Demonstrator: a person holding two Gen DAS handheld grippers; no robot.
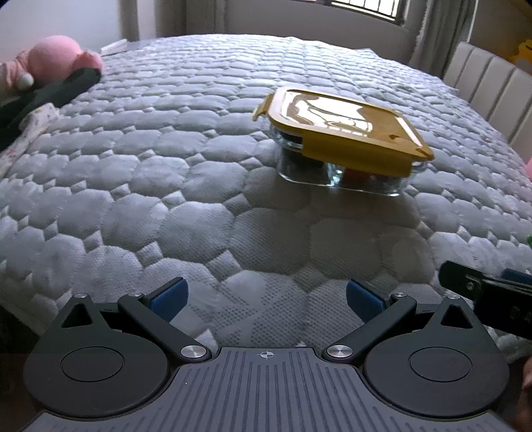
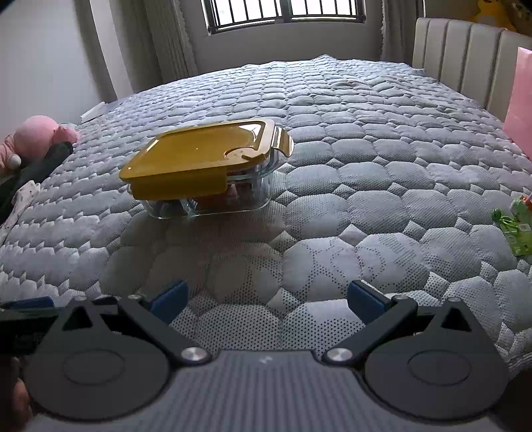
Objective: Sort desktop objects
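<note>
Clear glass container [image 2: 212, 196] with yellow snap-on lid [image 2: 196, 153] sits on soft quilted grey mattress [image 2: 365, 186]; my left gripper [image 1: 266, 299] and right gripper [image 2: 266, 299] both spread, empty. I judge glass may tip or slip if I pinch lid alone.

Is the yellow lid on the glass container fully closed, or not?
Not fully closed. The yellow lid lies on the glass container, but one side latch is flipped up; the near latch is down.

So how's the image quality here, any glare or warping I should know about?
Left wrist view: window glare streaks across the yellow lid, and the fisheye bows the mattress into a dome. Right wrist view: the window is blown out, the lid barely glares, and the edges curve.
</note>
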